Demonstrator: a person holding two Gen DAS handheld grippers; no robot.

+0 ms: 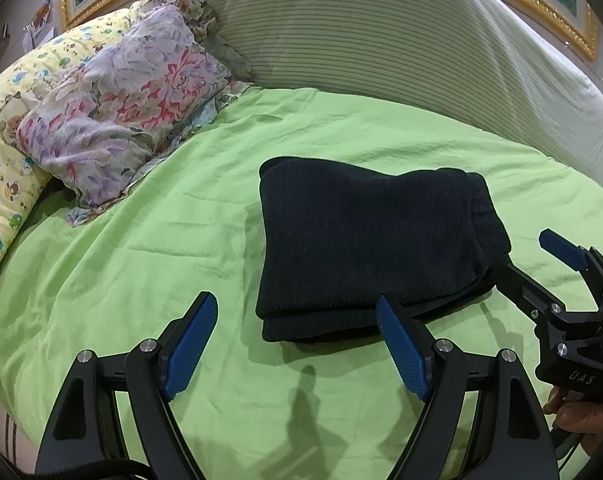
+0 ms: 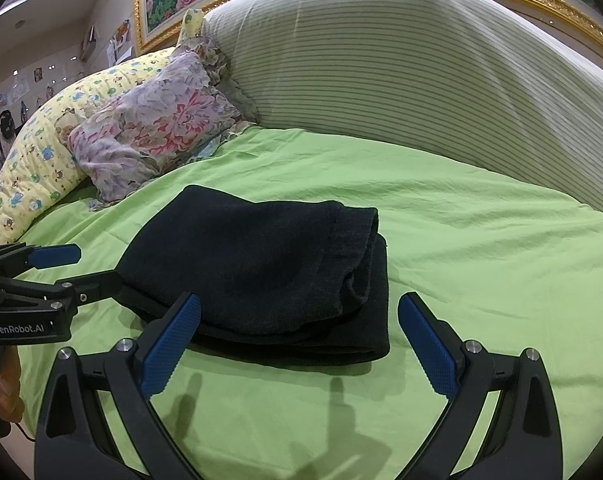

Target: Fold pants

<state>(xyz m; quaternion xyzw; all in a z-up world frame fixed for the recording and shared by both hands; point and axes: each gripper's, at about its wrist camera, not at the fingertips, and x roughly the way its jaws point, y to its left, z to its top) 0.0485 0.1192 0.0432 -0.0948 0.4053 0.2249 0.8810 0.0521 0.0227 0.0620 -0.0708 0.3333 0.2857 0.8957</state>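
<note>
Where the yellow cartoon-print quilt [image 2: 33,184] curls along the bed's left edge, a floral pillow [image 2: 157,136] leans on it, with a striped headboard cushion [image 2: 401,64] across the bed's far edge below a gold picture frame [image 2: 141,8].

Writing first: the left claw [image 2: 97,268], seen from the right wrist view, carries "GenRobot.AI" in white on its black body; the right claw [image 1: 533,256], seen from the left wrist view, shows "DAS".

A hand [image 2: 1,396] grips the left claw's handle at the left of the right wrist view. That claw is spread wide, holding nothing, one blue pad in the air and the other finger's tip lost at the left edge of the folded black pants [image 1: 365,248]. The pants lie as a thick stacked bundle in the middle of the green bed sheet [image 1: 141,248], towards its near edge.

Fingers [image 1: 581,412] hold the right claw at the bundle's right end. It too gapes wide and empty, its inner finger meeting the bundle's lower right corner, its outer pad clear above the sheet.
</note>
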